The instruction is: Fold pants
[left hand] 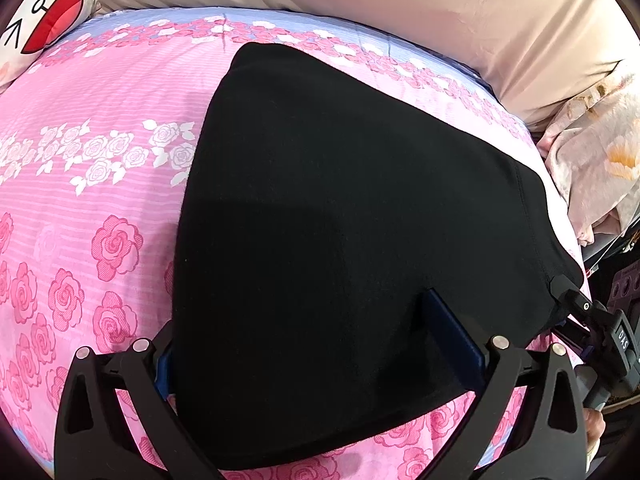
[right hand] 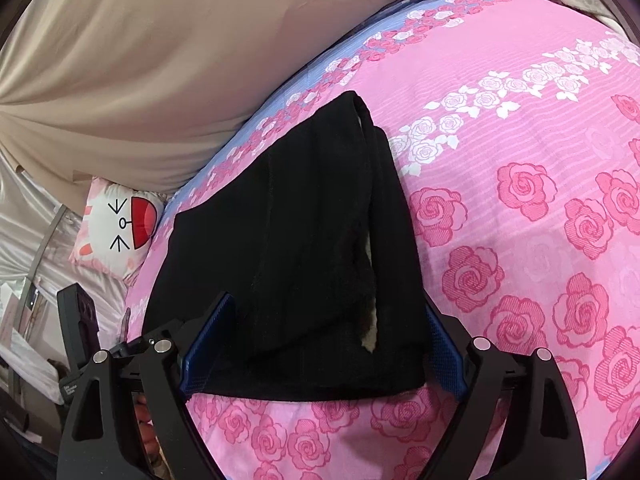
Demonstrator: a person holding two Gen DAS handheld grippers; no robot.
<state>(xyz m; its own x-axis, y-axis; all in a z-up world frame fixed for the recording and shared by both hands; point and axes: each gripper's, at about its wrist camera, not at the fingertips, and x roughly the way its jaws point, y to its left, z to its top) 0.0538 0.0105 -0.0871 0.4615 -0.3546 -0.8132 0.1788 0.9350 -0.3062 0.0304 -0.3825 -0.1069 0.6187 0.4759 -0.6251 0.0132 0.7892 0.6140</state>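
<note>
Flat on the pink rose-print bedspread [left hand: 100, 200] lie the black pants [left hand: 340, 220], folded into a compact stack with layered edges showing in the right wrist view (a pale sliver peeks out between the layers). Both claws stand spread wide: the left gripper [left hand: 316, 332] straddles the near edge of the fabric, and the right gripper [right hand: 324, 344] does the same at its end, pads not pressing. A cartoon-face cushion [right hand: 120, 232] sits at the bedspread's edge, beside beige bedding [right hand: 160, 60]. A dark phone [right hand: 78, 320] stands near the right gripper.
</note>
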